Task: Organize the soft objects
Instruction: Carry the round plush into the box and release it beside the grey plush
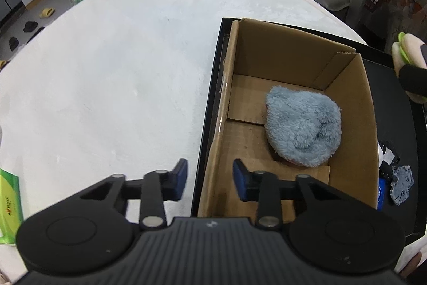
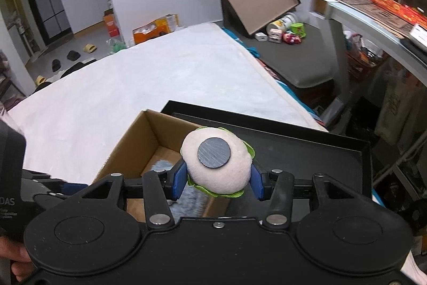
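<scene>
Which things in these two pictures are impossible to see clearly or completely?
- Blue fluffy toy in the cardboard box: its underside is hidden; in the right wrist view the plush burger and right gripper cover most of it.
- Plush burger: cut off by the left wrist view's right edge.
- Green packet: cut off at the left edge, print too small.
- Denim piece: too small to identify.

I see the cardboard box [image 1: 347, 108] open on top, its near-left floor bare; the blue plush [image 1: 304, 124] fills the far-right corner. The white bedding [image 1: 120, 71] left of the black tray [image 1: 210, 98] lies open.
</scene>
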